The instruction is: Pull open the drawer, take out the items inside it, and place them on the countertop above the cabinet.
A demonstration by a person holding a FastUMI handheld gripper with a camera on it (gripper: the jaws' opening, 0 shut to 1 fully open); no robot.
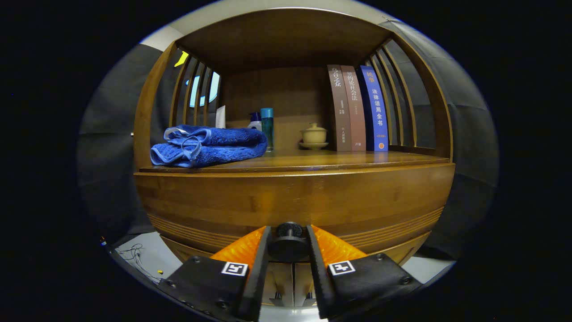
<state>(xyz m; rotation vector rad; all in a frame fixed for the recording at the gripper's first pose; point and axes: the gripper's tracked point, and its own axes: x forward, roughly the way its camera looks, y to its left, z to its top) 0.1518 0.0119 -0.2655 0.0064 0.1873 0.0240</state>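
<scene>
Gripper at the brown wooden drawer
Fingers pinch its round dark knob; above it, a folded blue towel lies on the countertop.

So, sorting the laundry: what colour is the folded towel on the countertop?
Blue, seen in the gripper view: the folded towel lies beyond the fingers.

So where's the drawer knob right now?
In the gripper view, the drawer knob sits between the gripper fingers, which close on it, at the drawer front below the countertop.
</scene>
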